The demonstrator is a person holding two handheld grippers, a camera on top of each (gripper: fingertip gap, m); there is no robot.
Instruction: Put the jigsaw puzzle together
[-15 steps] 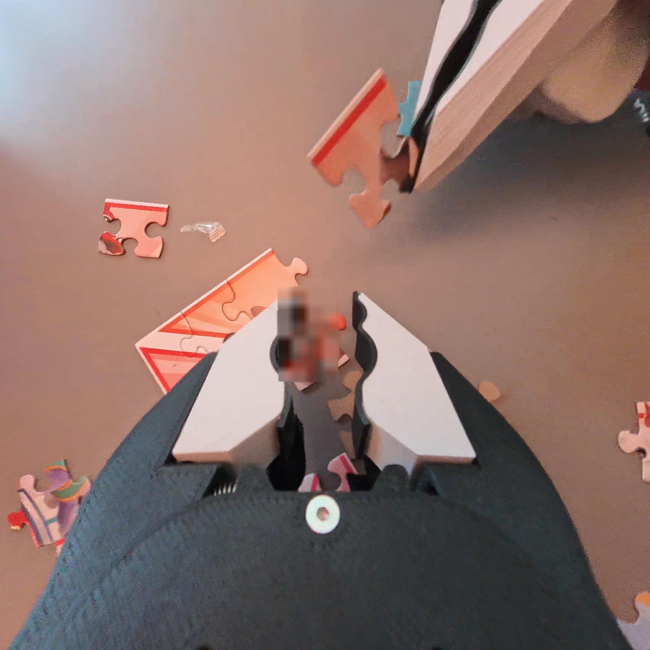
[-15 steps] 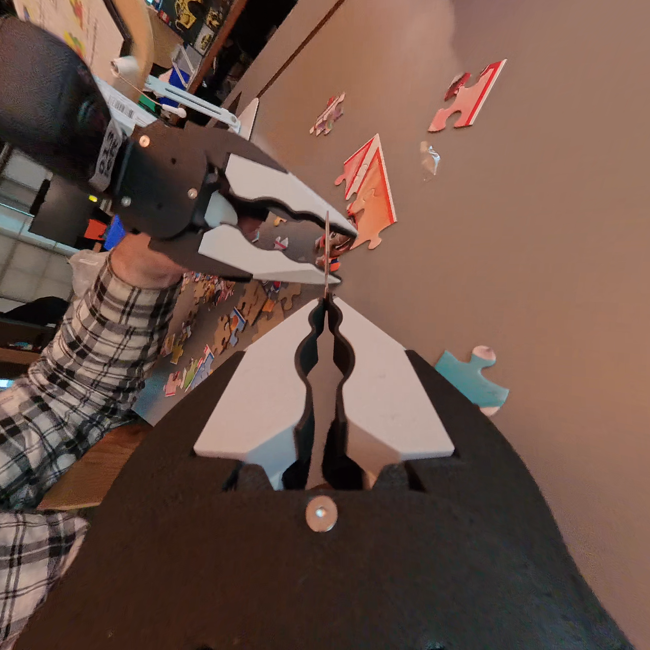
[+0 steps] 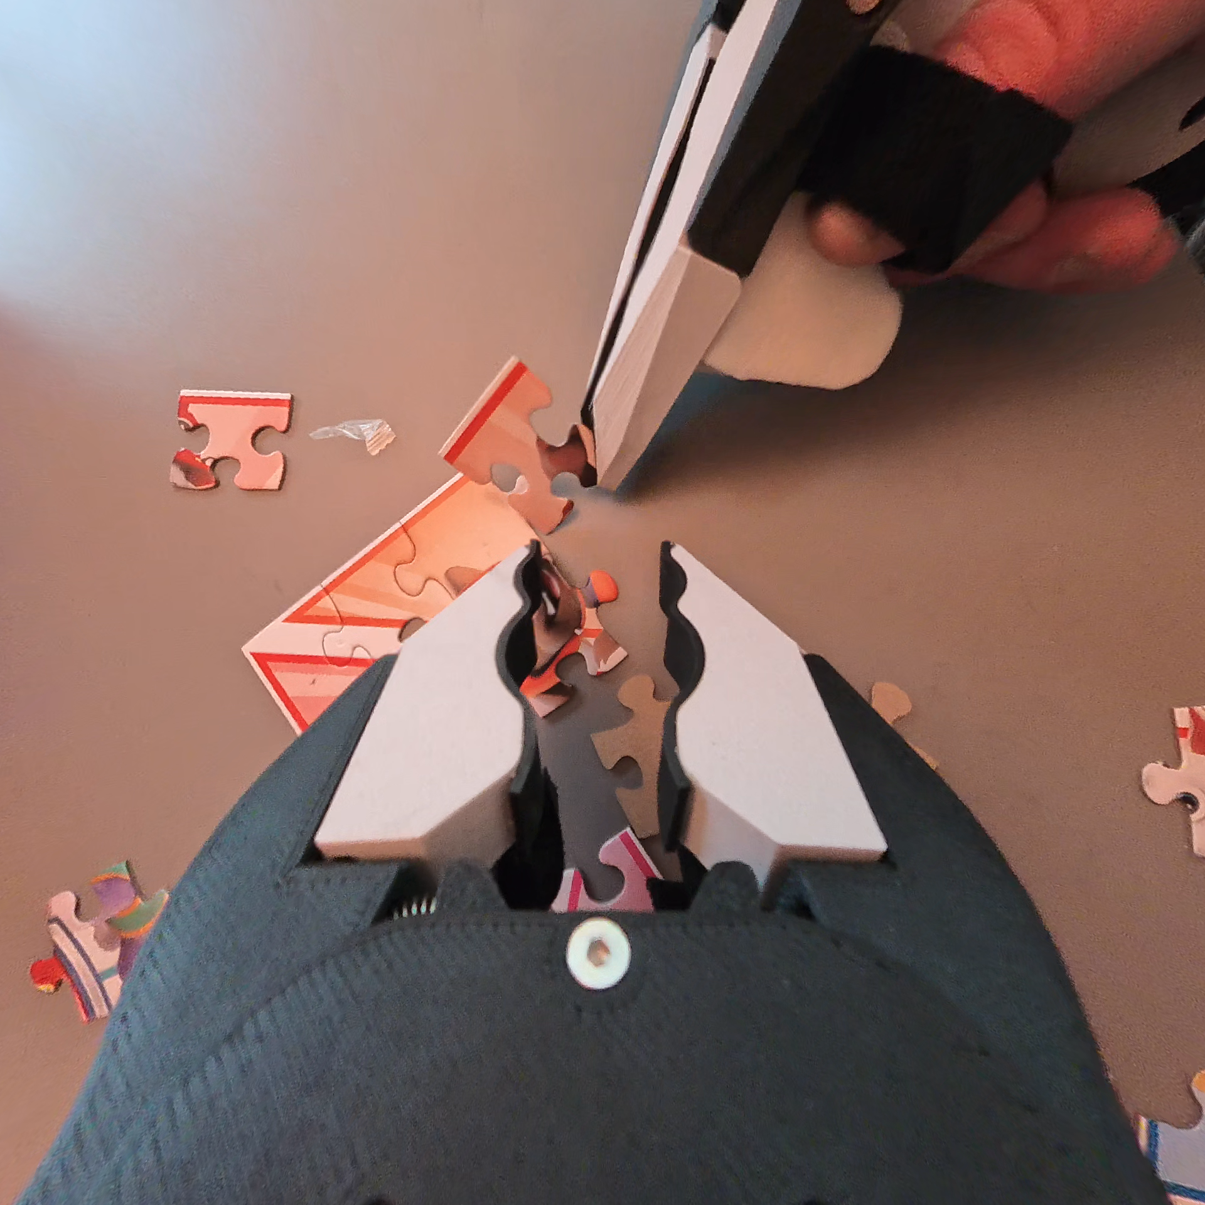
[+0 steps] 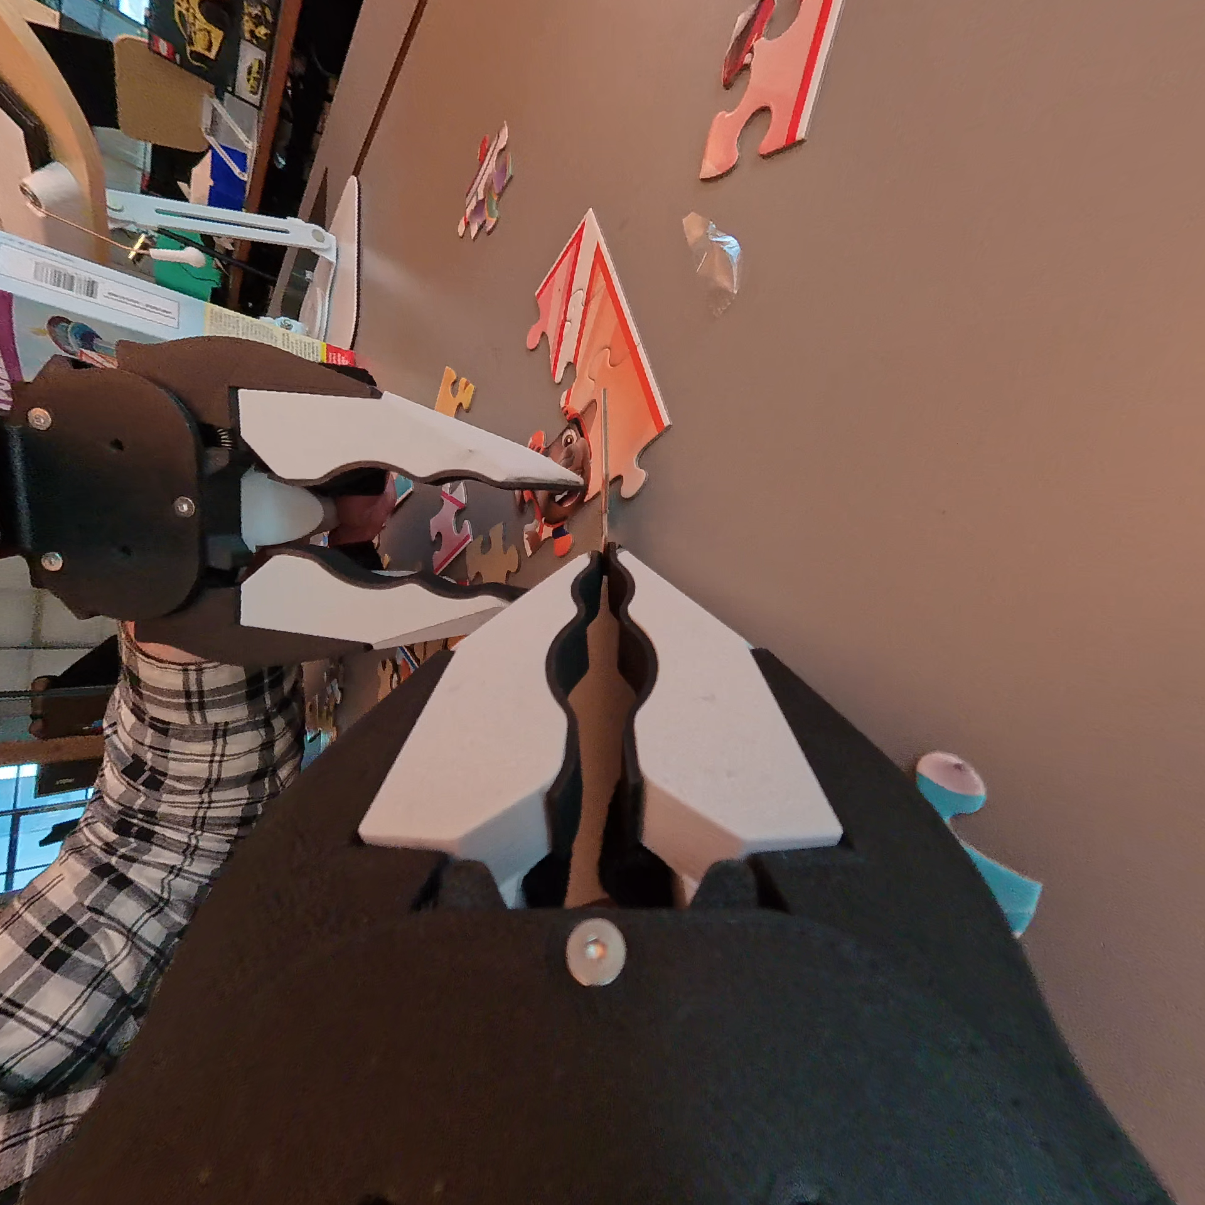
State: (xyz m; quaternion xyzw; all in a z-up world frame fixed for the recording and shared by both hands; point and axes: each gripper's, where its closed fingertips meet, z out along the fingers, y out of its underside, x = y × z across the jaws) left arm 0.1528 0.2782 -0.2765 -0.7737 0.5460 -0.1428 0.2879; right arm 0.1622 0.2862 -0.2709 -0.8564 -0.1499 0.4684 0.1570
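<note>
In the left wrist view, the left gripper point(image 3: 596, 554) has its jaws apart over a dog-face piece point(image 3: 566, 636), with the joined orange block point(image 3: 404, 587) of about four pieces just left of its tips and one red-edged loose piece point(image 3: 229, 438) farther left. The right gripper point(image 3: 590, 450), higher half a second ago, now has its orange piece point(image 3: 512, 443) down at the block's corner. In the right wrist view, the right gripper point(image 4: 605, 554) pinches that orange piece point(image 4: 604, 456) edge-on, one teal piece point(image 4: 978, 841) lies to its right, and the left gripper point(image 4: 548, 528) has opened wider than before.
</note>
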